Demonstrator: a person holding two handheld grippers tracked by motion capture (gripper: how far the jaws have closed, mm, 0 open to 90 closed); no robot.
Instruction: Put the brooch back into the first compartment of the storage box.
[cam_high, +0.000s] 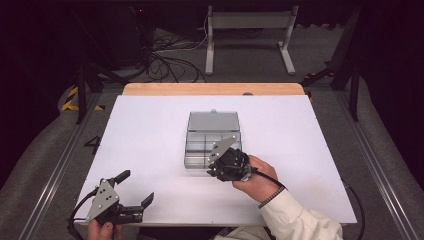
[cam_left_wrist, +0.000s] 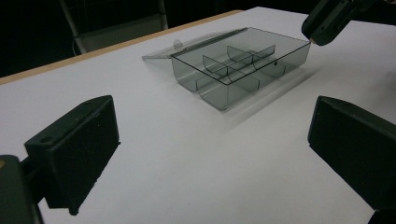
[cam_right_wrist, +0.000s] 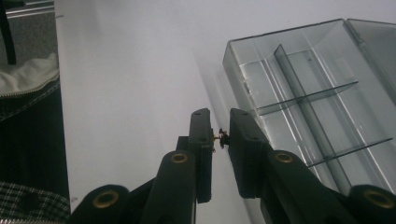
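A smoky clear compartment box (cam_high: 200, 147) lies mid-table with its lid (cam_high: 213, 121) folded flat behind it; its compartments look bare. My right gripper (cam_high: 212, 170) hovers at the box's near edge, pointing left. In the right gripper view its pads (cam_right_wrist: 219, 135) are shut on a tiny brass-and-black part (cam_right_wrist: 220, 137), with the box (cam_right_wrist: 317, 93) just to the right. My left gripper (cam_high: 136, 188) rests near the front left corner of the table, jaws wide open around nothing. The left gripper view (cam_left_wrist: 212, 149) looks at the box (cam_left_wrist: 238, 74) and the right gripper's tip (cam_left_wrist: 315, 39).
The white table top (cam_high: 150, 130) has a wooden strip (cam_high: 210, 89) along its far edge. Behind it are a metal stand (cam_high: 247, 35) and loose cables (cam_high: 165, 62) on the floor. A cable trails from the right gripper past the sleeve (cam_high: 300, 220).
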